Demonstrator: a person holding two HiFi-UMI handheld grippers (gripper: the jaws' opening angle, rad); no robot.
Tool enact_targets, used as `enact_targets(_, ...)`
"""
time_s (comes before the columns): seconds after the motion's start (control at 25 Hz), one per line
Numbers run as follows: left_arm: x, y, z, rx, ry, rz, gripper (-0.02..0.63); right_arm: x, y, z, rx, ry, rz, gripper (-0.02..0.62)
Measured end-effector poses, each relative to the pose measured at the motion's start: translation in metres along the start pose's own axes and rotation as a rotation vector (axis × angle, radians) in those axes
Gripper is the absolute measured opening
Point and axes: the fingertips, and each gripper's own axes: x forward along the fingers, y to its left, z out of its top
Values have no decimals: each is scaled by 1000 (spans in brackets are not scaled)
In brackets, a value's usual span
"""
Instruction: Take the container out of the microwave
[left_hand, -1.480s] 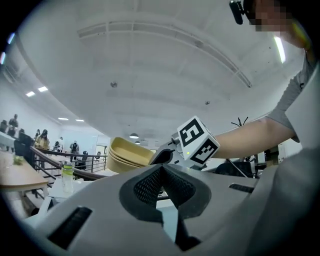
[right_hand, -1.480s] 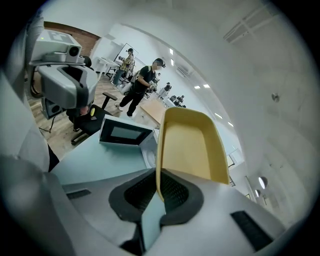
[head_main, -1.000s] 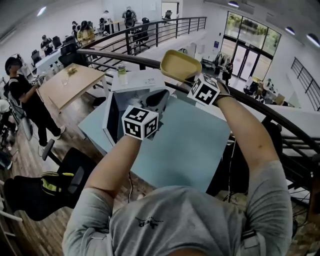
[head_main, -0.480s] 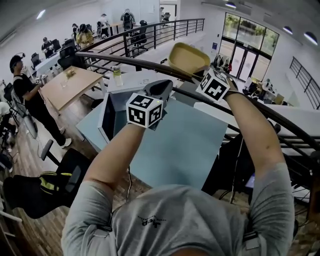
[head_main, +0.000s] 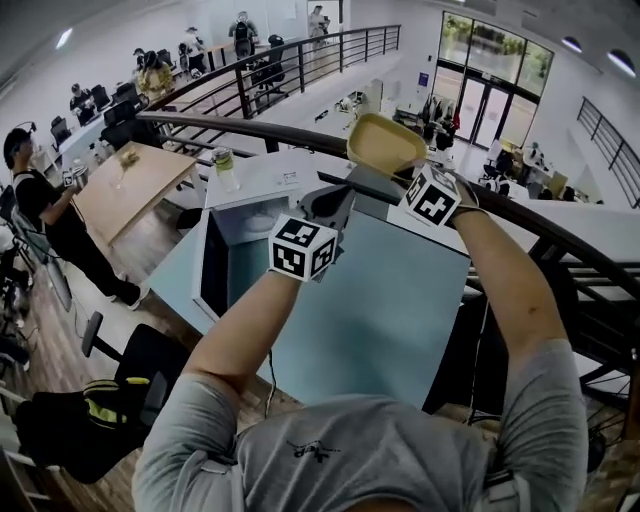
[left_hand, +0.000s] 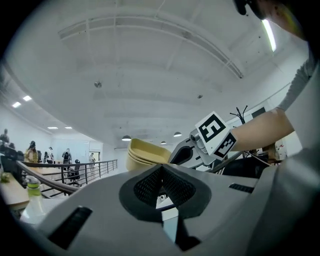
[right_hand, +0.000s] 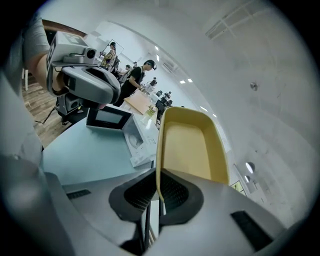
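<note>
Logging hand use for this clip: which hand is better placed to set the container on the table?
Right. The right gripper is shut on the rim of the yellow container, holding it above the table. The left gripper is shut and empty.

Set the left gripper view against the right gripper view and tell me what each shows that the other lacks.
Only the left gripper view: the right gripper seen from outside, and the left jaws together with nothing between them. Only the right gripper view: the open microwave on the blue table, the left gripper, and the right jaws clamped on the rim of the yellow container. Both: that container.
</note>
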Motion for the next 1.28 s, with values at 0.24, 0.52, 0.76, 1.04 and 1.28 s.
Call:
enact_targets(0.24,58,38,-88,-52,75,-66,14,113,4,-45,78,90,87,34)
enact_targets(0.52,98,98,-206,-177,179,-55,14,243,25,-91,127,161,195,34)
enact_targets(0.76,123,124,-282,-202,231,-58,14,330,36,-129,172,194,249,34)
enact_targets(1.04,139,117,-333,-166,252,-86,14,397,75,-164,195,229,330,34)
enact_targets(1.28,144,109,-369,-184,283,-84,13,424,102,-181,192,234,383,34)
